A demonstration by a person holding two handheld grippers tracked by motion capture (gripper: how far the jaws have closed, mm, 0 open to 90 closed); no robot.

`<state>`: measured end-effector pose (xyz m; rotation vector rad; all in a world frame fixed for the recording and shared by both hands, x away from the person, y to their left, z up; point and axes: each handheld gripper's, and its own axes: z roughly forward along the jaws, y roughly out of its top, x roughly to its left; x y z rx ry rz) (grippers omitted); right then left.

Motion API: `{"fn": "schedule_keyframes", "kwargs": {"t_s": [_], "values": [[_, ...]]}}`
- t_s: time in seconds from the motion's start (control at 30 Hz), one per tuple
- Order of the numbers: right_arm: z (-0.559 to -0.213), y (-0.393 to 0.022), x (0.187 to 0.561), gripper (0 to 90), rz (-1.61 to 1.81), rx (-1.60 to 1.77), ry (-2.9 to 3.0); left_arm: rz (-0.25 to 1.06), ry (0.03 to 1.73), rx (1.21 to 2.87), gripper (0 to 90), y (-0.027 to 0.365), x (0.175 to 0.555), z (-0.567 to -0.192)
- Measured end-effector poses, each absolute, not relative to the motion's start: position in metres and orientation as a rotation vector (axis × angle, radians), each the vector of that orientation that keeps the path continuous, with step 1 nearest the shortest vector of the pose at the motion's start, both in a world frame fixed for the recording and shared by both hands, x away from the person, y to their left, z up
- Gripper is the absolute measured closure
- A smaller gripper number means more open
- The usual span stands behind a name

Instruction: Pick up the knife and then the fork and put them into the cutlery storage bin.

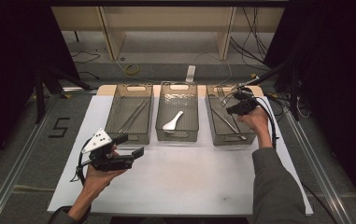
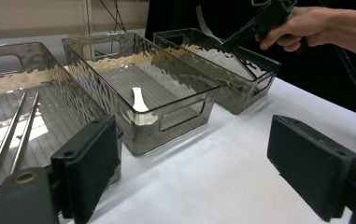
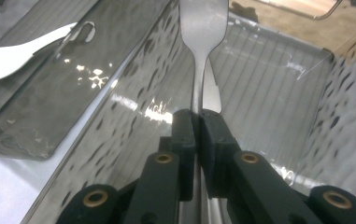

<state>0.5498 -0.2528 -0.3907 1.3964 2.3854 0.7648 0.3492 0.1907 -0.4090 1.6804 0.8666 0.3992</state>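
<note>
The fingers (image 3: pixel 185 135) of the right gripper (image 3: pixel 195 119) are clenched on the thin handle of a metal fork (image 3: pixel 202 42), which runs straight up from between the pads, its broad part widening above them. In the high view the right gripper (image 1: pixel 241 105) hangs over the right bin (image 1: pixel 215 133), the last of three clear bins in a row at the far side of the white mat (image 1: pixel 180 182); the left gripper view shows the fork (image 2: pixel 203 25) slanting up above that bin's (image 2: pixel 259 81) far wall, clear of the rim. Other metal cutlery (image 1: pixel 231 123) lies on the bin floor below. The middle bin (image 1: pixel 178 135) holds a white spoon (image 1: pixel 172 121), and the left bin (image 1: pixel 129 136) holds chopsticks (image 1: pixel 133 116). The left gripper (image 1: pixel 129 145) rests low over the mat just in front of the left bin, jaws spread wide with nothing between them; its fingers (image 2: pixel 89 163) frame bare mat. Broad open mat lies on the near side of the bins, and narrow gaps separate their walls.
</note>
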Motion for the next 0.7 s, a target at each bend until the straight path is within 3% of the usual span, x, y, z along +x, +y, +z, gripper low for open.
{"fn": "schedule_keyframes", "kwargs": {"t_s": [0.47,0.7], "values": [[-0.405,-0.254,0.551,83.4,0.780,1.486,2.387,0.401,0.868,1.678,15.9,0.191,0.349,-0.409],[-0.399,-0.260,0.552,60.3,0.802,1.574,2.302,0.403,0.869,1.680,15.7,0.191,0.349,-0.409]]}}
